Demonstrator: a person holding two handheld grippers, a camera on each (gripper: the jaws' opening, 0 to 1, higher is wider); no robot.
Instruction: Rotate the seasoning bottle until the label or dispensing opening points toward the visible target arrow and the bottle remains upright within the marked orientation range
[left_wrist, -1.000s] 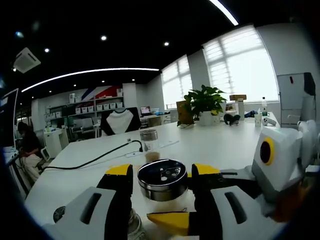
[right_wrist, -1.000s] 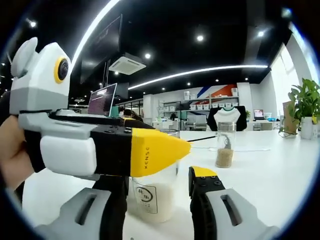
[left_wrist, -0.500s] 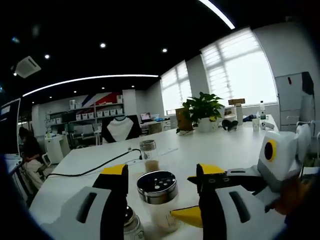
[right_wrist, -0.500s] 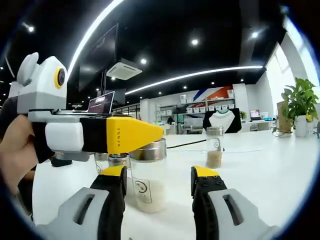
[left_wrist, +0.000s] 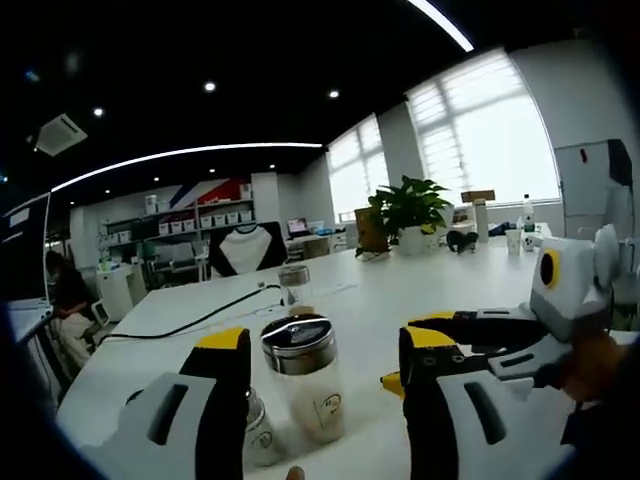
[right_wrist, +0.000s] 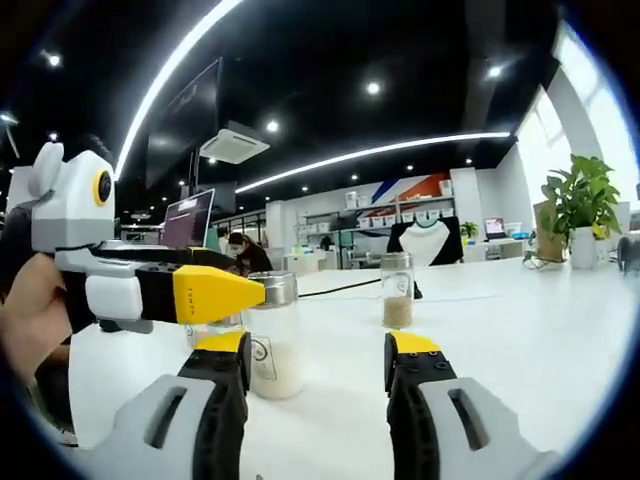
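Low centre of the left gripper view, the seasoning bottle (left_wrist: 306, 385) stands upright on the white table (left_wrist: 400, 290), untouched between the left gripper (left_wrist: 325, 350) jaws, spread apart; the right gripper (right_wrist: 315, 350) jaws likewise gape, bare tabletop beyond

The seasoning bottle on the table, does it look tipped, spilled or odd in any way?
Nothing stands out. The seasoning bottle stands upright on the white table with its metal lid on and nothing spilled around it. A smaller jar sits beside it. Both grippers are open, off the bottle.
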